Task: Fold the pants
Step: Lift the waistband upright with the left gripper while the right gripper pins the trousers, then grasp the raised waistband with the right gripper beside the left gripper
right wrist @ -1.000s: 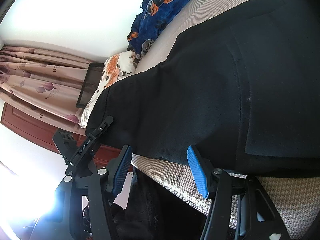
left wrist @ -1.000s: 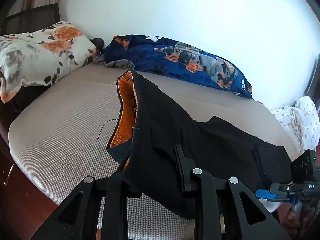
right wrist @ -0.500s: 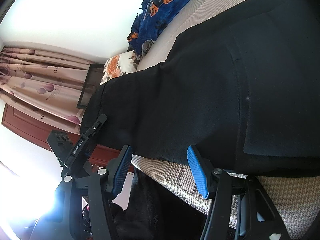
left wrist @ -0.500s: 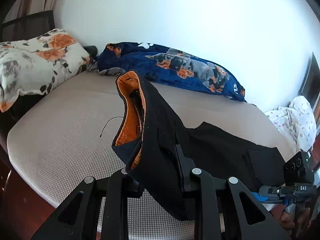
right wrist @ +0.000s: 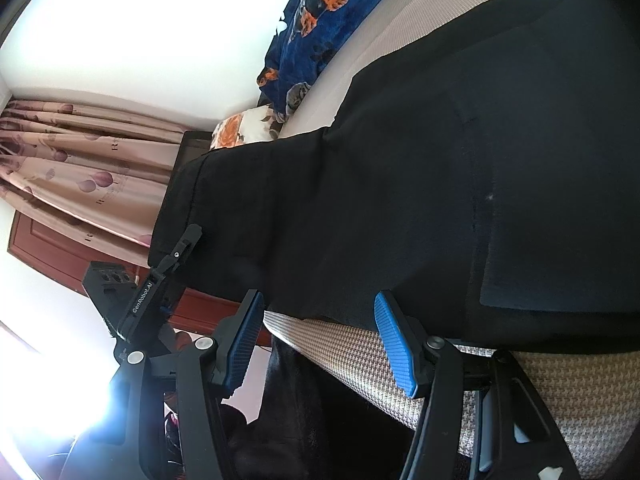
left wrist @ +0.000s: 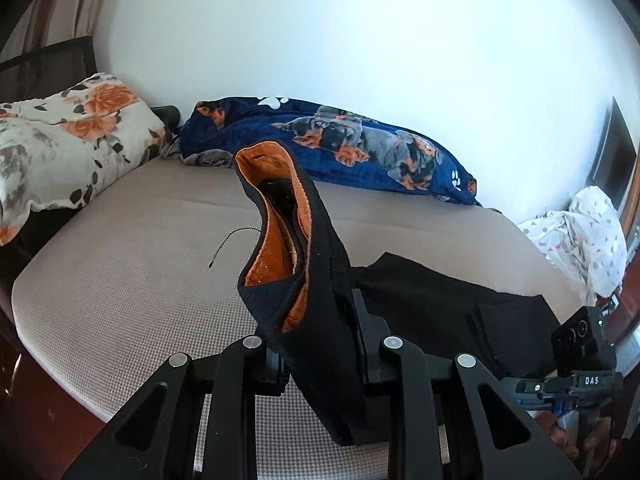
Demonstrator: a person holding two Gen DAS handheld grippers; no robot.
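Observation:
The black pants [left wrist: 420,300] with an orange lining [left wrist: 276,236] lie on the beige bed [left wrist: 120,280]. My left gripper [left wrist: 320,344] is shut on the pants' waistband end and holds it up off the bed, so the orange inside shows. The rest of the pants stays flat to the right. In the right wrist view the pants [right wrist: 460,184] fill the frame and my right gripper [right wrist: 320,340] is open with blue pads [right wrist: 394,344] at the pants' near edge by the bed's rim. The left gripper also shows in that view [right wrist: 168,268].
A floral pillow [left wrist: 60,148] lies at the bed's left end. A blue dog-print blanket [left wrist: 340,148] lies along the white wall. A white dotted cloth [left wrist: 584,248] sits at the right end. Pink curtains [right wrist: 72,152] and a red-brown door [right wrist: 48,256] stand beyond.
My left gripper has lifted the waistband end higher and drawn it toward the right, over the flat part. The right gripper has stayed open in the same place.

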